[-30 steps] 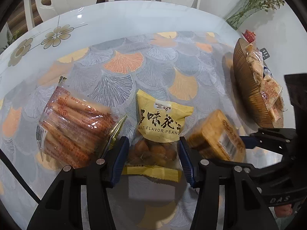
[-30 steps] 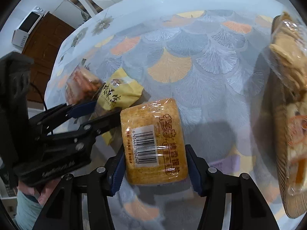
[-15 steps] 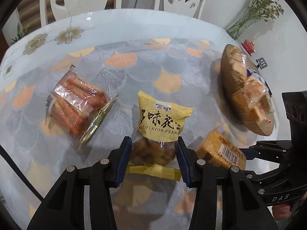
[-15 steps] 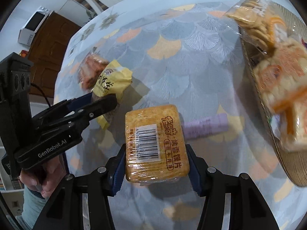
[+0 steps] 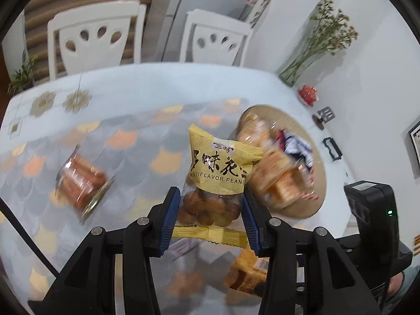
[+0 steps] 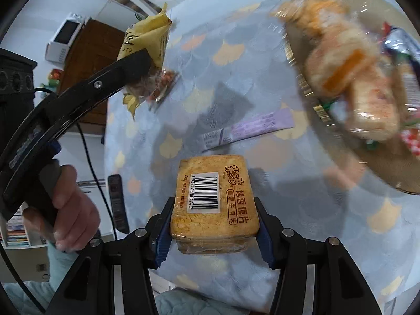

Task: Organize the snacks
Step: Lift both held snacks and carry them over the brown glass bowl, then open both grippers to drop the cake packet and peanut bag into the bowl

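Note:
My left gripper (image 5: 210, 218) is shut on a yellow peanut bag (image 5: 219, 168) and holds it up above the table. The bag also shows in the right wrist view (image 6: 145, 39). My right gripper (image 6: 214, 225) is shut on an orange cracker pack (image 6: 214, 199) with a barcode label, also lifted off the table. The pack shows low in the left wrist view (image 5: 246, 273). A round woven tray (image 5: 315, 199) with several snack packs lies to the right; it shows in the right wrist view (image 6: 393, 173) too.
A red sausage pack (image 5: 81, 181) lies on the patterned tablecloth (image 5: 131, 141) at the left. A purple sachet (image 6: 249, 130) lies on the table between the grippers and the tray. Two white chairs (image 5: 97, 34) stand behind the table. A vase (image 5: 291, 71) stands at the back right.
Both grippers have lifted their snacks higher off the table and moved toward the tray. The sausage pack stays where it lay.

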`<state>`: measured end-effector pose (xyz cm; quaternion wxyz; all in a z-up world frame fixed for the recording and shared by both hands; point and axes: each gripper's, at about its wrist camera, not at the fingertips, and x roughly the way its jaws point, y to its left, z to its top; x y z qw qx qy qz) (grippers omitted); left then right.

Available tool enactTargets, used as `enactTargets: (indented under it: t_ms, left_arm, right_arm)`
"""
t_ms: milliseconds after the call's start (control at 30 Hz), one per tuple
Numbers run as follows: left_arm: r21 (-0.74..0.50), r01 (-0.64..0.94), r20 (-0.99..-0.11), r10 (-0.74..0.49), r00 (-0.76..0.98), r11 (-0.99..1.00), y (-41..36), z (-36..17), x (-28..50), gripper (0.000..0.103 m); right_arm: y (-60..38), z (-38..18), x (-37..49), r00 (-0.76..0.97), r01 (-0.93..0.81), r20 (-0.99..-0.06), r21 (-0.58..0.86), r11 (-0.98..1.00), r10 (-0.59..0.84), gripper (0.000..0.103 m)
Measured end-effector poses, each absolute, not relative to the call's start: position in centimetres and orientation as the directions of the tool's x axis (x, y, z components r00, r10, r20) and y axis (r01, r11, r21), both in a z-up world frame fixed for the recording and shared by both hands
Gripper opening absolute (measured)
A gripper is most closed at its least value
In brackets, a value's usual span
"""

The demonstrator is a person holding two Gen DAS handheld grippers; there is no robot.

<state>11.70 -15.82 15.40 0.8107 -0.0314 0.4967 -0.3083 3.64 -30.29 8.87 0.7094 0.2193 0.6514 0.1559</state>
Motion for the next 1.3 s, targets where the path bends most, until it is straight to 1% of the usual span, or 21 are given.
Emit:
enactTargets:
  t_ms: [233, 433, 567, 700, 800, 933, 1033, 1067, 1100, 1133, 1200, 1300]
  left_arm:
    - [-0.353, 0.516, -0.764, -0.558, 0.323, 0.781, -21.0, 17.4, 11.5, 0.043]
    - [-0.351, 0.542, -0.764, -0.569, 0.306, 0.763, -25.8, 18.0, 11.8, 0.043]
    - [-0.416, 0.553, -0.736, -0.624, 0.262, 0.722, -28.4, 18.3, 12.2, 0.043]
    - [-0.400, 0.563, -0.739, -0.618, 0.268, 0.723, -30.6, 18.5, 12.3, 0.043]
    - [-0.440, 0.557, -0.724, -0.645, 0.243, 0.704, -31.6, 18.4, 12.7, 0.043]
    - [-0.409, 0.555, -0.736, -0.621, 0.269, 0.724, -33.0, 18.3, 12.9, 0.043]
    - [-0.386, 0.531, -0.760, -0.586, 0.280, 0.755, -34.0, 17.5, 13.5, 0.044]
    - [-0.377, 0.521, -0.774, -0.570, 0.278, 0.766, -34.4, 17.0, 13.6, 0.050]
    - [-0.372, 0.515, -0.791, -0.554, 0.259, 0.772, -34.9, 16.2, 13.8, 0.060]
    - [-0.373, 0.512, -0.799, -0.548, 0.247, 0.774, -35.2, 15.7, 14.0, 0.064]
    - [-0.367, 0.495, -0.822, -0.524, 0.223, 0.787, -35.4, 14.6, 14.0, 0.064]
    - [-0.388, 0.474, -0.833, -0.521, 0.187, 0.791, -34.7, 13.7, 13.4, 0.064]
  right_arm:
    - [-36.0, 13.6, 3.5, 0.228, 0.085, -0.852, 0.501, 0.862, 0.472, 0.053]
    - [-42.3, 15.7, 4.1, 0.328, 0.149, -0.850, 0.477, 0.866, 0.412, 0.053]
    - [-46.3, 16.3, 4.8, 0.361, 0.194, -0.851, 0.469, 0.862, 0.382, 0.053]
    - [-49.2, 17.4, 5.3, 0.399, 0.228, -0.848, 0.460, 0.858, 0.349, 0.053]
    - [-50.5, 18.2, 6.0, 0.429, 0.235, -0.846, 0.443, 0.865, 0.317, 0.053]
    - [-51.9, 19.0, 7.2, 0.461, 0.228, -0.843, 0.415, 0.881, 0.278, 0.053]
    - [-52.4, 18.7, 8.5, 0.463, 0.220, -0.845, 0.402, 0.889, 0.268, 0.053]
    - [-52.5, 18.1, 9.1, 0.449, 0.213, -0.851, 0.396, 0.893, 0.271, 0.053]
    - [-52.3, 17.5, 9.8, 0.432, 0.206, -0.859, 0.390, 0.897, 0.274, 0.054]
    - [-52.3, 16.6, 10.2, 0.405, 0.201, -0.872, 0.379, 0.904, 0.276, 0.057]
    - [-52.8, 15.1, 10.5, 0.360, 0.209, -0.888, 0.376, 0.903, 0.286, 0.057]
    - [-53.5, 13.8, 10.1, 0.326, 0.215, -0.887, 0.408, 0.887, 0.328, 0.057]
